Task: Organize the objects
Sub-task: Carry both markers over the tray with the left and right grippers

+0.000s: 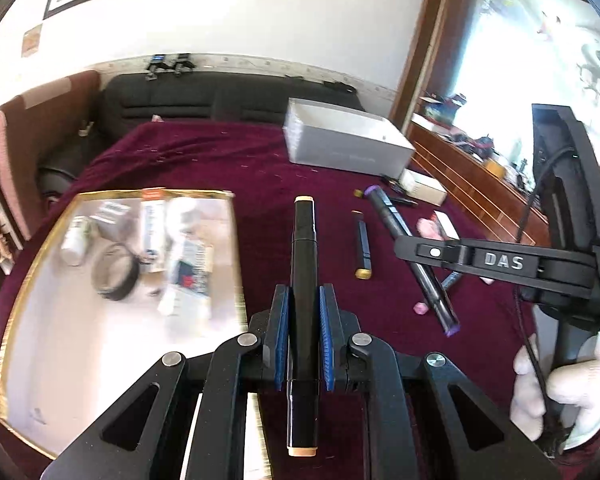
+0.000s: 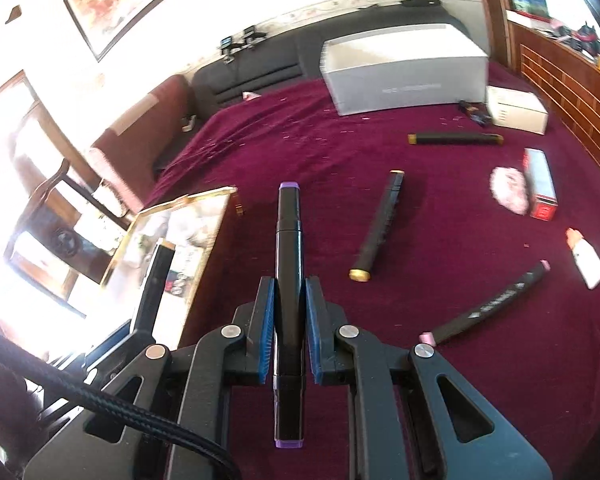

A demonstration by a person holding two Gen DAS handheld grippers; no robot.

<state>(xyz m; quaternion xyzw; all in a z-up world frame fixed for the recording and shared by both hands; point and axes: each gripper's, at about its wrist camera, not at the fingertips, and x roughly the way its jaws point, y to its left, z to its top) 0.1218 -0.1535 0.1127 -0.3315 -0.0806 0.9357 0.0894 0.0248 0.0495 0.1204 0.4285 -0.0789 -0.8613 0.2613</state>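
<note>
My left gripper (image 1: 304, 294) is shut on a black marker with beige end caps (image 1: 303, 240), held above the dark red cloth beside a gold-rimmed mirror tray (image 1: 236, 248). To its right, my right gripper (image 1: 410, 248), held by a white-gloved hand (image 1: 560, 384), is shut on a black marker with purple caps (image 1: 388, 212). In the right wrist view, the right gripper (image 2: 290, 294) clamps the purple-capped marker (image 2: 288, 232) lengthwise, and the tray (image 2: 188, 198) lies to the left. Loose on the cloth are a gold-capped marker (image 2: 380, 228), a second gold-capped one (image 2: 454, 139) and a pink-capped marker (image 2: 492, 304).
A grey-white box (image 2: 404, 72) stands at the back of the cloth, with a small white box (image 2: 516, 108) beside it. A red-and-white carton (image 2: 540, 184), a pink fluffy object (image 2: 508, 188) and a small white bottle (image 2: 584, 260) lie at the right. A dark sofa (image 1: 220, 96) runs behind.
</note>
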